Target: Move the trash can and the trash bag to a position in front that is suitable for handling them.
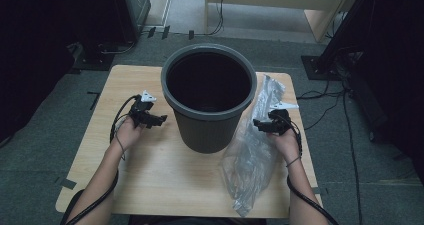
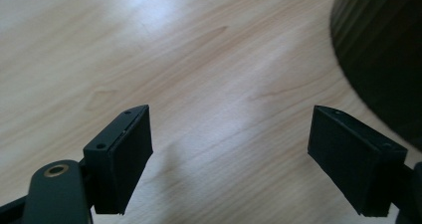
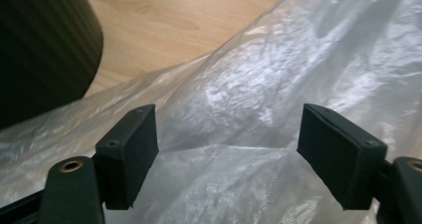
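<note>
While empty, both tongs (image 2: pixel 230 154) (image 3: pixel 226 152) wide apart.

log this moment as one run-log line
left tool: open, over bare table | right tool: open, over clear plastic bag | bin: upright, centre, unlined

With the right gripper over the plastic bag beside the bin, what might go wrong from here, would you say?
1. The bag is thin, crumpled film; the right gripper, jaws open above it, may pinch a single layer or slip off.
2. The bag lies against the bin; dragging it could nudge or tip the bin, which looks empty and light.
3. The left gripper is open over bare table beside the bin, so nothing steadies the bin.
</note>
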Demonstrator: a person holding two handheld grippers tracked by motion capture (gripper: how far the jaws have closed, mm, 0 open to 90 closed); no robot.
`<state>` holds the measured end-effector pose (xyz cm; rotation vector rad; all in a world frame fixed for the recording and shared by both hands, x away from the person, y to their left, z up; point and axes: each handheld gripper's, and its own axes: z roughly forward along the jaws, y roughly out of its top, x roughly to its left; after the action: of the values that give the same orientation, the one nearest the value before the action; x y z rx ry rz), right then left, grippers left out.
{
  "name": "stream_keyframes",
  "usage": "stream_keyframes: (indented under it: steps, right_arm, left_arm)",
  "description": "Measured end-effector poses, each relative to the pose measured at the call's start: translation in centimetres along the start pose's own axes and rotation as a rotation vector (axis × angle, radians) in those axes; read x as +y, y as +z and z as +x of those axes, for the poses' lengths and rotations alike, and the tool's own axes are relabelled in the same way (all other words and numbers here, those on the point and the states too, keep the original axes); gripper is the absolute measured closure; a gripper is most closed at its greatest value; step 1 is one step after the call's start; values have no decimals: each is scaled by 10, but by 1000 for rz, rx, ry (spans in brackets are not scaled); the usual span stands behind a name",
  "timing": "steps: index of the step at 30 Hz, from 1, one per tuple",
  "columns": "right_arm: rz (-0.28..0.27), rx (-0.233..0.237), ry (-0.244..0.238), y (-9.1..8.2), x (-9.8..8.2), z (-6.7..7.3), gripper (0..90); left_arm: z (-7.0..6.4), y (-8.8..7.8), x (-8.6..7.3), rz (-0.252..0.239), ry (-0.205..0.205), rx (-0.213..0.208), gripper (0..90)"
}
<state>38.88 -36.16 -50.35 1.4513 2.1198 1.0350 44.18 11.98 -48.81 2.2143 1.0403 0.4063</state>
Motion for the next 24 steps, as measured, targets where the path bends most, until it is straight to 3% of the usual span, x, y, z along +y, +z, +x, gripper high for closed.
stream_keyframes:
  steps: [4,6,8,11,15,17,19,22,24]
  right_arm:
    - [-19,-26,28,-2,5,0,208]
    - [-25,-27,38,-4,7,1,207]
    - [-27,-26,37,-5,8,1,212]
    - [-25,-20,27,-6,11,3,219]
    - [-8,-5,8,-8,21,3,238]
    - [-2,8,13,-10,27,3,271]
    - [9,32,12,-11,33,2,344]
    - [12,51,50,-11,39,0,388]
    - [-12,75,91,-8,42,0,436]
  left_arm:
    - [4,2,2,35,-36,-82,176]
    - [3,4,3,67,-60,-87,306]
    - [3,6,5,92,-31,-87,284]
    - [3,6,9,76,-22,-78,307]
    - [4,3,16,73,-11,-98,335]
    - [5,4,20,91,-64,-116,259]
    - [7,4,22,91,-101,-134,290]
    - [7,4,26,76,-80,-119,284]
    - [9,5,28,64,-87,-134,280]
